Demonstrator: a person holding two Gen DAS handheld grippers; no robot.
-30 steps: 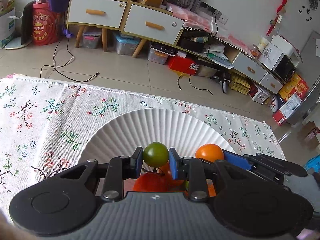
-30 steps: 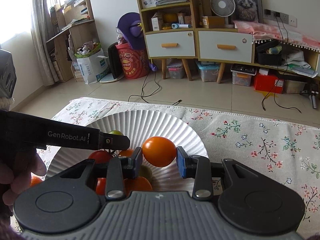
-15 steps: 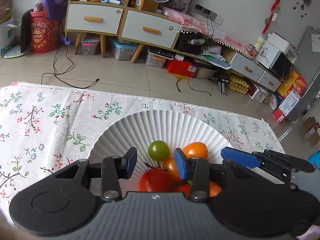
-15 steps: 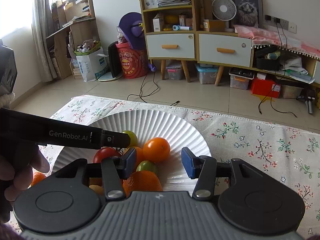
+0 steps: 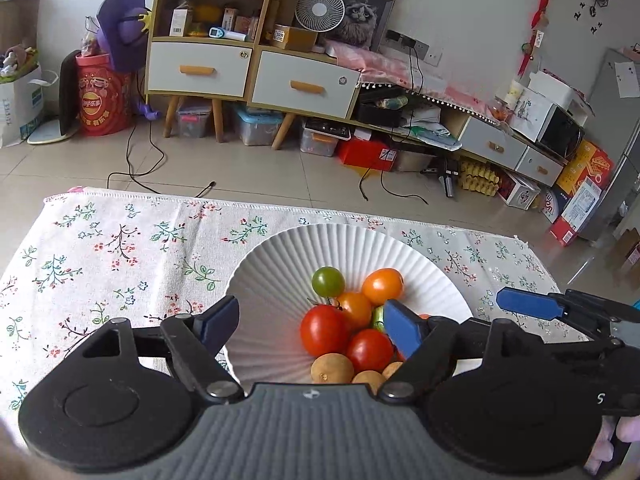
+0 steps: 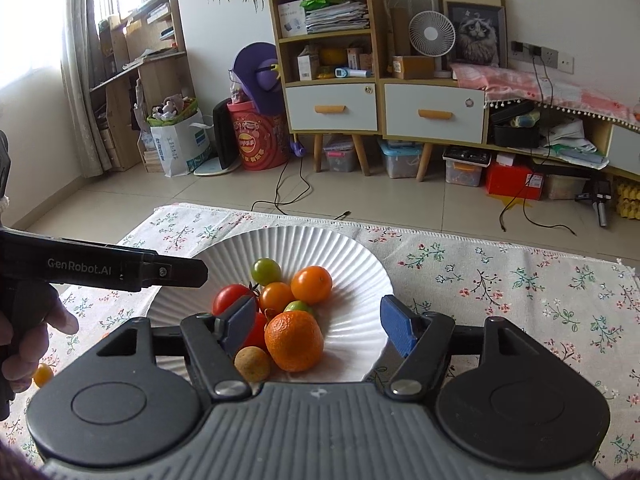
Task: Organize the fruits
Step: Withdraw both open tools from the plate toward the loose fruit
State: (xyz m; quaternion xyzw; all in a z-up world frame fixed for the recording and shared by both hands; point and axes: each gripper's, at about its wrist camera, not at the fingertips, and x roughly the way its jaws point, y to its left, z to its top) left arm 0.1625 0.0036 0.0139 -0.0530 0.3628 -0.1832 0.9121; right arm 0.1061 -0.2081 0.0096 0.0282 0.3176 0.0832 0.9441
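A white ribbed plate (image 5: 280,264) (image 6: 352,264) on the flowered cloth holds a heap of fruit. In it are a green tomato (image 5: 328,281) (image 6: 266,271), an orange tomato (image 5: 383,286) (image 6: 311,285), red tomatoes (image 5: 325,330), a mandarin (image 6: 294,340) and brown longans (image 6: 252,363). My left gripper (image 5: 311,322) hovers above the near side of the plate, jaws opening, gripping nothing. My right gripper (image 6: 318,324) hangs over the plate from the right, jaws also opening and empty. Each gripper shows at the edge of the other's view.
A small orange fruit (image 6: 43,374) lies on the cloth left of the plate, under the hand that holds the left gripper. The table's far edge (image 5: 256,206) drops to a tiled floor with cables. Cabinets and boxes line the far wall.
The left gripper let go of the green tomato and the right gripper let go of the orange tomato; both fruits now rest in the plate. Both grippers opened wide and drew back and up.
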